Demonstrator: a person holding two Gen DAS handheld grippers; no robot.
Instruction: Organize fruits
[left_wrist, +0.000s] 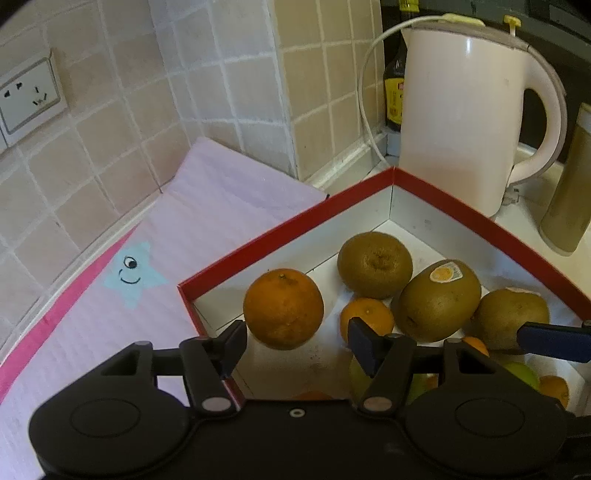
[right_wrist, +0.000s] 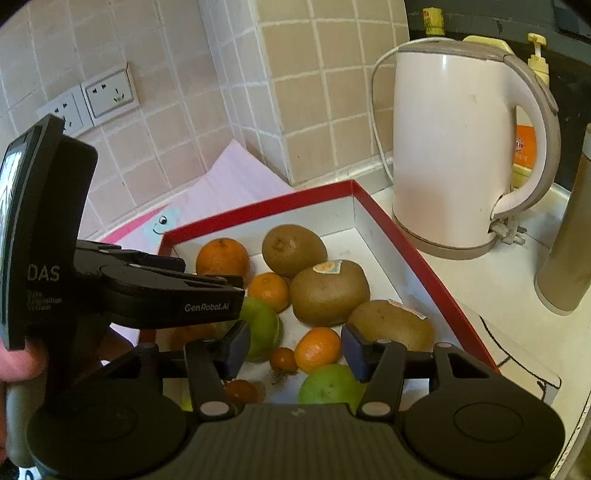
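A red-rimmed box (left_wrist: 295, 225) with a white inside holds the fruit. In the left wrist view a large orange (left_wrist: 283, 308) lies just beyond my left gripper (left_wrist: 299, 341), whose jaws stand open on either side without pressing it. Behind it are three brown kiwis, one with a sticker (left_wrist: 439, 302), and a small orange (left_wrist: 367, 317). In the right wrist view my right gripper (right_wrist: 295, 347) is open over the box (right_wrist: 258, 206), with a small orange (right_wrist: 317, 349) between its fingers, untouched. Two green fruits (right_wrist: 264, 328) (right_wrist: 328, 384) lie beside it.
A white kettle (left_wrist: 461, 118) stands right behind the box, a tall beige flask (left_wrist: 569, 192) to its right and a dark bottle (left_wrist: 394, 92) in the corner. A pink mat (left_wrist: 184, 240) lies left of the box along the tiled wall. A hand (right_wrist: 18, 362) holds the left gripper.
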